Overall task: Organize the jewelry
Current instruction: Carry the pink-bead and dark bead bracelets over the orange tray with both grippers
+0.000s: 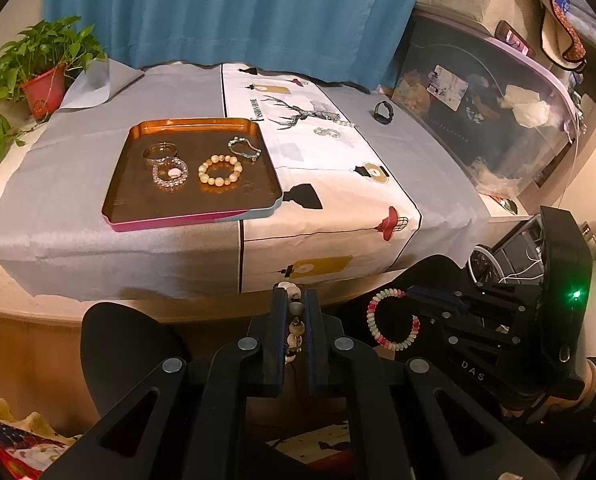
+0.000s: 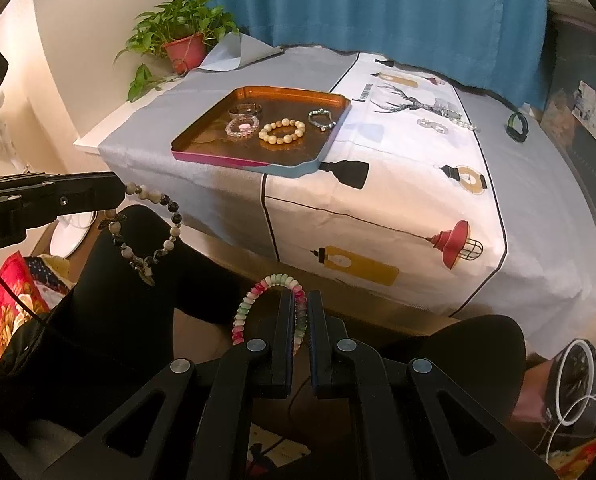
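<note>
My left gripper (image 1: 296,294) is shut on a grey-and-black stone bead bracelet (image 2: 162,236), which hangs off the table's near edge below the left gripper (image 2: 124,194). The right gripper (image 2: 301,296) is shut on a pink, green and white bead bracelet (image 2: 254,300), also seen as the pink bracelet (image 1: 393,320) in the left wrist view. An orange tray (image 1: 194,208) on the table holds a cream bead bracelet (image 1: 220,170), a clear bead bracelet (image 1: 170,174), a metal bangle (image 1: 160,152) and a teal bracelet (image 1: 245,148).
On the printed cloth (image 1: 337,184) lie a clear bead bracelet (image 1: 327,132) and a bead chain (image 1: 343,123); a black wristband (image 1: 383,112) sits further right. A potted plant (image 1: 44,80) stands at the far left corner. A clear storage bin (image 1: 489,112) is at right. The person's dark-clad legs are below.
</note>
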`<action>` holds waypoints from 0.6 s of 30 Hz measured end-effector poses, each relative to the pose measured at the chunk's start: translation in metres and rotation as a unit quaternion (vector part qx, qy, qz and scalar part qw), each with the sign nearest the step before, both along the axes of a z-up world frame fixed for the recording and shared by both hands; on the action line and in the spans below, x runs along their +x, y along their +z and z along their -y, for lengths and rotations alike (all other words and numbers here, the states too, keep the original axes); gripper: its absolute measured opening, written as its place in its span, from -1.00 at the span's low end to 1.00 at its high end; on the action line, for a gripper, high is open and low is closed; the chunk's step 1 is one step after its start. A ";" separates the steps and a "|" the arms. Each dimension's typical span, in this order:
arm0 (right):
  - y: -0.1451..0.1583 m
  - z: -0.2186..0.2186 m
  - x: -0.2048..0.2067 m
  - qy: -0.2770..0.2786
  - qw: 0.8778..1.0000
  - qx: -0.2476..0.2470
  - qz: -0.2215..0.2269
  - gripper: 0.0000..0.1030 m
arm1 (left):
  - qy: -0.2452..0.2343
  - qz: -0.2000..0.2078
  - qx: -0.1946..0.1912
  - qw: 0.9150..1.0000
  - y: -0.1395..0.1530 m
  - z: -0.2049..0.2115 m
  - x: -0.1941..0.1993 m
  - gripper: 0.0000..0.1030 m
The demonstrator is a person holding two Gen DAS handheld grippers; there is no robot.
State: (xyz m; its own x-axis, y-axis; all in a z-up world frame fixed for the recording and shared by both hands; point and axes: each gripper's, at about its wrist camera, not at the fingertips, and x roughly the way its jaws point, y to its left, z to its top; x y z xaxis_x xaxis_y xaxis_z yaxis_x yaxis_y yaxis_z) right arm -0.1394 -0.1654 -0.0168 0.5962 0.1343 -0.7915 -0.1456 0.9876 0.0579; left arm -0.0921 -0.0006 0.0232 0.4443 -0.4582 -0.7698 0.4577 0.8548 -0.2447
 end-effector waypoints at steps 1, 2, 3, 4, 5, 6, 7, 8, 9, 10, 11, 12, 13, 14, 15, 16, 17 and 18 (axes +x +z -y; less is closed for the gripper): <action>-0.001 0.000 0.001 0.000 1.000 0.000 -0.001 -0.87 | 0.001 0.000 0.000 1.000 0.000 -0.001 0.001 -0.89; -0.001 0.000 0.002 -0.001 1.000 0.000 -0.001 -0.87 | 0.003 -0.002 -0.001 1.000 -0.001 -0.001 0.002 -0.89; -0.001 0.001 0.003 -0.001 1.000 -0.001 -0.002 -0.87 | 0.004 -0.002 -0.002 1.000 -0.001 -0.002 0.003 -0.89; -0.001 0.001 0.004 -0.001 1.000 -0.002 -0.003 -0.87 | 0.006 -0.002 -0.002 1.000 -0.001 -0.003 0.004 -0.89; -0.001 0.001 0.005 -0.001 1.000 -0.003 -0.003 -0.87 | 0.007 -0.002 -0.003 1.000 -0.001 -0.004 0.006 -0.89; -0.001 0.000 0.007 0.000 1.000 -0.004 -0.004 -0.87 | 0.009 -0.003 -0.004 1.000 -0.002 -0.006 0.007 -0.89; -0.001 0.000 0.009 0.001 1.000 -0.006 -0.004 -0.87 | 0.011 -0.003 -0.004 1.000 -0.002 -0.008 0.009 -0.89; -0.001 -0.001 0.011 0.001 1.000 -0.007 -0.005 -0.87 | 0.014 -0.003 -0.005 1.000 -0.002 -0.010 0.011 -0.89; -0.002 -0.002 0.014 0.002 1.000 -0.009 -0.006 -0.87 | 0.016 -0.003 -0.006 1.000 -0.002 -0.012 0.013 -0.89; -0.002 -0.002 0.016 0.002 1.000 -0.010 -0.007 -0.87 | 0.019 -0.004 -0.008 1.000 -0.003 -0.015 0.016 -0.89; -0.002 -0.002 0.019 0.002 1.000 -0.011 -0.009 -0.87 | 0.023 -0.005 -0.009 1.000 -0.004 -0.018 0.019 -0.89; -0.003 -0.002 0.023 0.002 1.000 -0.012 -0.011 -0.87 | 0.026 -0.006 -0.010 1.000 -0.004 -0.020 0.022 -0.89; -0.003 -0.002 0.026 0.002 1.000 -0.012 -0.012 -0.87 | 0.028 -0.006 -0.011 1.000 -0.004 -0.022 0.026 -0.89; -0.003 -0.003 0.031 0.002 1.000 -0.013 -0.013 -0.87 | 0.031 -0.006 -0.012 0.999 -0.004 -0.023 0.028 -0.89; -0.003 -0.003 0.033 0.002 1.000 -0.013 -0.013 -0.87 | 0.035 -0.006 -0.013 0.999 -0.004 -0.026 0.033 -0.89; -0.002 -0.003 0.039 0.002 1.000 -0.015 -0.013 -0.87 | 0.037 -0.006 -0.014 0.999 -0.004 -0.028 0.037 -0.89; -0.001 -0.002 0.042 0.002 1.000 -0.016 -0.013 -0.87 | 0.038 -0.005 -0.015 0.999 -0.003 -0.030 0.042 -0.89; 0.000 -0.002 0.048 0.001 1.000 -0.017 -0.013 -0.87 | 0.041 -0.004 -0.015 0.999 -0.003 -0.032 0.047 -0.89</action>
